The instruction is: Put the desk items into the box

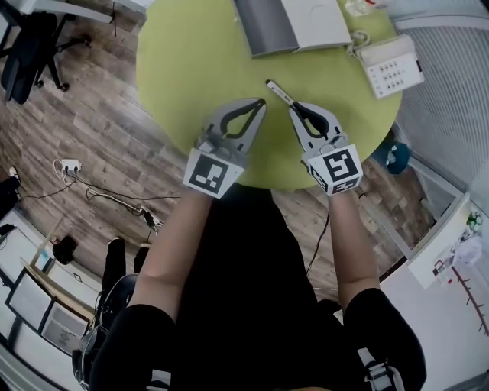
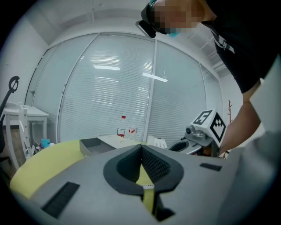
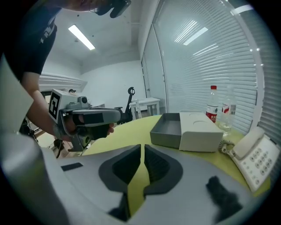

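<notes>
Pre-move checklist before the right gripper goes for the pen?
1. Right gripper empty: ok, nothing between its jaws.
2. Right jaws wide enough for the pen: not ok, only a slit shows between them.
3. Left gripper empty: ok, jaws together on nothing.
4. Box open: ok, its lid lies beside it.
5. Pen clear of the phone: ok, well apart on the table.

No legible text, labels or numbers.
</notes>
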Motion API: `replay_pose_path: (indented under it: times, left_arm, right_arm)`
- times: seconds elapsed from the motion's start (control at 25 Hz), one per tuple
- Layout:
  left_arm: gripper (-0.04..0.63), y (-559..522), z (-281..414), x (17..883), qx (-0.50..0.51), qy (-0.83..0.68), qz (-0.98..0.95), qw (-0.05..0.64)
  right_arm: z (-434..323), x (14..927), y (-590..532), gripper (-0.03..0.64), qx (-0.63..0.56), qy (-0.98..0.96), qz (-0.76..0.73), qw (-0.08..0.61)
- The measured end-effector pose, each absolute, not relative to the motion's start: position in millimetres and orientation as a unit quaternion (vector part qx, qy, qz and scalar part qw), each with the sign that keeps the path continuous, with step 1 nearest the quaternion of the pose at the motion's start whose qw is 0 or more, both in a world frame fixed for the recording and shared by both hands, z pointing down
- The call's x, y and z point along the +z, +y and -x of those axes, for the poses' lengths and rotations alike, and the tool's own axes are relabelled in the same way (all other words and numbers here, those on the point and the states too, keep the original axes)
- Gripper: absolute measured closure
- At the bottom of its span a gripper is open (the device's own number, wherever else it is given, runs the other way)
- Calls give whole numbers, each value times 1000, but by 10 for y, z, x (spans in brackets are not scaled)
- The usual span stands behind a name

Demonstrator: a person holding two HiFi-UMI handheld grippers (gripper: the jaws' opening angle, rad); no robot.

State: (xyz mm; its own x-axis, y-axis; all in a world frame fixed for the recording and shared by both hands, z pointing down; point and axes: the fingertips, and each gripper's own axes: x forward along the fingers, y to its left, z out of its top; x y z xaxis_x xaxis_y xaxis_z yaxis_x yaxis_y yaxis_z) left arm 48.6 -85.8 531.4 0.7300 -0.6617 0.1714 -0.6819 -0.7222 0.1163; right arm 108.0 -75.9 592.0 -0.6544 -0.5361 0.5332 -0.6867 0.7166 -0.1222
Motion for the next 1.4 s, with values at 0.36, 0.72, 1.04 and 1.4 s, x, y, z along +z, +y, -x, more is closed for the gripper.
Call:
replay_pose_path:
  times: [0.36, 0.72, 1.04, 1.4]
  left_arm:
    - [583, -1076, -587, 5729, 72, -370, -921, 96]
    - [583, -1160, -665, 5960, 72, -383, -913, 118]
    - [583, -1234, -586, 6074, 69, -395, -907, 130]
    - [583, -1239, -522, 5819, 67, -404, -904, 120]
  right_arm:
    - [-1109, 6533, -848, 595, 154, -886, -293, 325]
    - [-1139, 6971, -905, 515, 150, -874, -255, 385]
    - [-1068, 7079, -910, 521, 147, -876, -229, 399]
    - [-1064, 6841, -1001, 543, 151, -877, -229, 394]
